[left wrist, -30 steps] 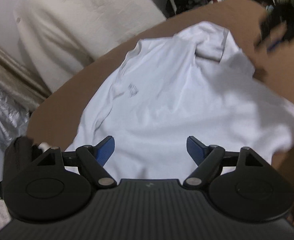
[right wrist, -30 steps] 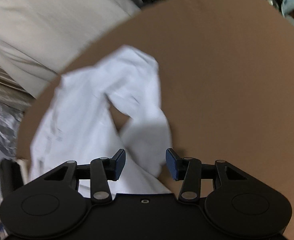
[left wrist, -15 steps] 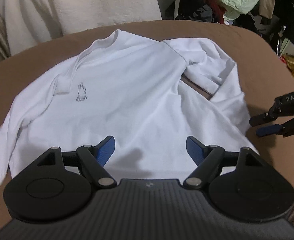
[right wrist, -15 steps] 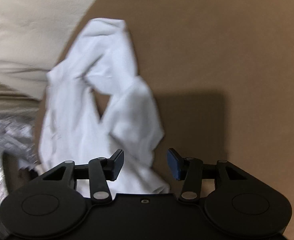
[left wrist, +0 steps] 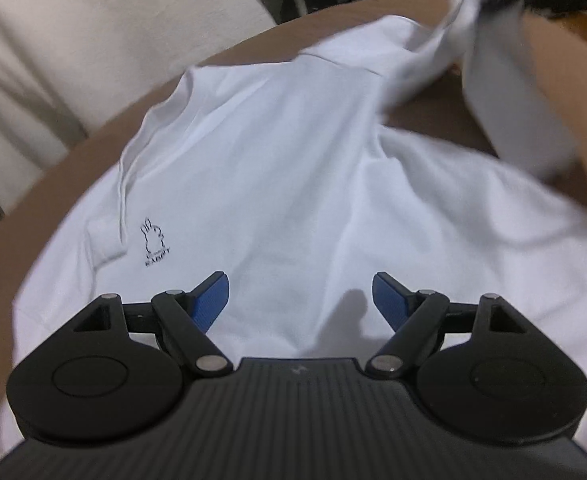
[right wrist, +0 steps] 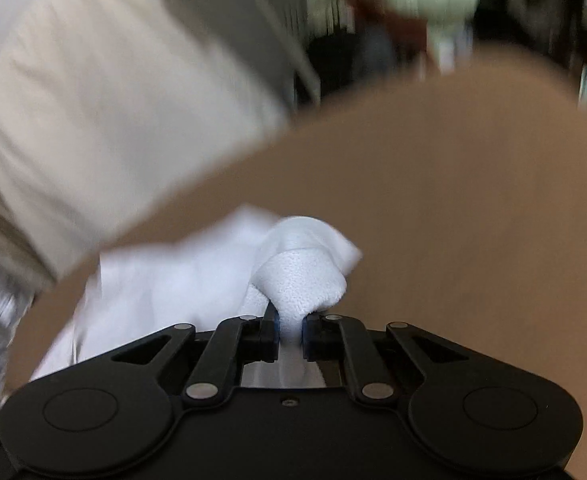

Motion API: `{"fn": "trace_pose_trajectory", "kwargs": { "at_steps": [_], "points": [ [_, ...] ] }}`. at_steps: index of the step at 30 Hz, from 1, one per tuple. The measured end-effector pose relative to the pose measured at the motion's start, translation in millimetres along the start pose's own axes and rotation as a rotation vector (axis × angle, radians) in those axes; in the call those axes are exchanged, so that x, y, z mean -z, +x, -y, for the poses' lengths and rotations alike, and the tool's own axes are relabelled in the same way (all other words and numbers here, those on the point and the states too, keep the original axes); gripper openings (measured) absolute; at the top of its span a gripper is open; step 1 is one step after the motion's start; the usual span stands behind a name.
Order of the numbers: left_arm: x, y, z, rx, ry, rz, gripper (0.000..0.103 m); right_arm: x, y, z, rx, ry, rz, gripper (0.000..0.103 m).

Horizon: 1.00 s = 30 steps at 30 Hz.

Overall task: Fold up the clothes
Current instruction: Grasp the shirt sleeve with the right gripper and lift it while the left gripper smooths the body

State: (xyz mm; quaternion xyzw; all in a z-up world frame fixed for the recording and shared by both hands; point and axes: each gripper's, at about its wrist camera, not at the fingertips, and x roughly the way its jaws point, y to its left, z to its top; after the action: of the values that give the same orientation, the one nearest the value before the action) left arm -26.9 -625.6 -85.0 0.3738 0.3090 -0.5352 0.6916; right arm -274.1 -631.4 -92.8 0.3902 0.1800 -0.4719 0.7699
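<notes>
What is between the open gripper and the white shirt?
Nothing visible. The left gripper hangs open right over the white sweatshirt, bare cloth between its fingers. The right gripper already pinches a sleeve.

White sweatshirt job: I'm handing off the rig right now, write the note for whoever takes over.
Left gripper: open, hovering above the lower body of the white sweatshirt, holding nothing.
Right gripper: shut on the sleeve, which is lifted off the brown table.
The sweatshirt lies face up on the table, rabbit logo showing.
Done: sleeve grasped and raised.
Left: lay that sleeve across the body, fold the other sleeve, then fold the body. No fold is finished yet.
</notes>
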Motion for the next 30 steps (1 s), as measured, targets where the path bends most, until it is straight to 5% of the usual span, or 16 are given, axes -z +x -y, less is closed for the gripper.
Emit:
{"fn": "trace_pose_trajectory", "kwargs": {
  "at_steps": [2, 5, 7, 9, 12, 15, 19, 22, 23, 26, 28, 30],
  "points": [
    [0.7, 8.9, -4.9, 0.031, 0.037, -0.037, 0.079, -28.6, -11.2, -11.6, 0.141, -0.105, 0.094, 0.012],
    [0.2, 22.0, -7.6, 0.006, 0.128, -0.070, 0.079, -45.0, 5.8, -17.4, 0.248, -0.163, 0.071, 0.012],
    [-5.2, 23.9, -16.6, 0.027, 0.083, -0.036, 0.079, -42.1, 24.1, -14.9, 0.294, -0.173, 0.059, 0.019],
    [-13.5, 25.4, -25.7, 0.064, 0.013, 0.006, 0.079, -31.7, 47.0, -12.6, 0.448, -0.220, 0.014, 0.036],
    [-29.2, 28.6, -26.7, 0.127, -0.070, 0.067, 0.079, -21.9, 56.4, 1.3, 0.627, -0.266, -0.022, 0.037],
    [-47.9, 33.9, -16.8, 0.216, -0.105, 0.113, 0.079, -20.0, 35.0, 17.1, 0.563, -0.221, -0.017, 0.039],
    [-70.1, 47.5, 6.5, 0.294, -0.081, 0.135, 0.079, -7.4, 1.4, 33.2, 0.335, -0.127, -0.015, 0.040],
    [-84.7, 69.5, 35.5, 0.303, 0.027, -0.029, 0.090, -0.7, -13.4, 29.0, 0.149, -0.141, -0.019, 0.040],
    [-87.2, 76.2, 46.7, 0.242, 0.075, -0.070, 0.090, 0.5, -19.7, 21.5, 0.128, -0.169, 0.019, 0.040],
    [-89.6, 79.2, 69.8, 0.144, 0.183, -0.008, 0.090, 8.2, -31.5, -1.2, 0.041, -0.270, 0.043, 0.042],
    [-93.6, 86.3, 69.3, 0.089, 0.153, 0.004, 0.075, 19.4, -30.6, -17.7, -0.030, -0.378, -0.027, 0.058],
    [-96.5, 89.1, 56.6, 0.105, 0.054, -0.018, 0.073, 35.7, -21.8, -35.8, -0.022, -0.516, -0.094, 0.066]
  ]
}}
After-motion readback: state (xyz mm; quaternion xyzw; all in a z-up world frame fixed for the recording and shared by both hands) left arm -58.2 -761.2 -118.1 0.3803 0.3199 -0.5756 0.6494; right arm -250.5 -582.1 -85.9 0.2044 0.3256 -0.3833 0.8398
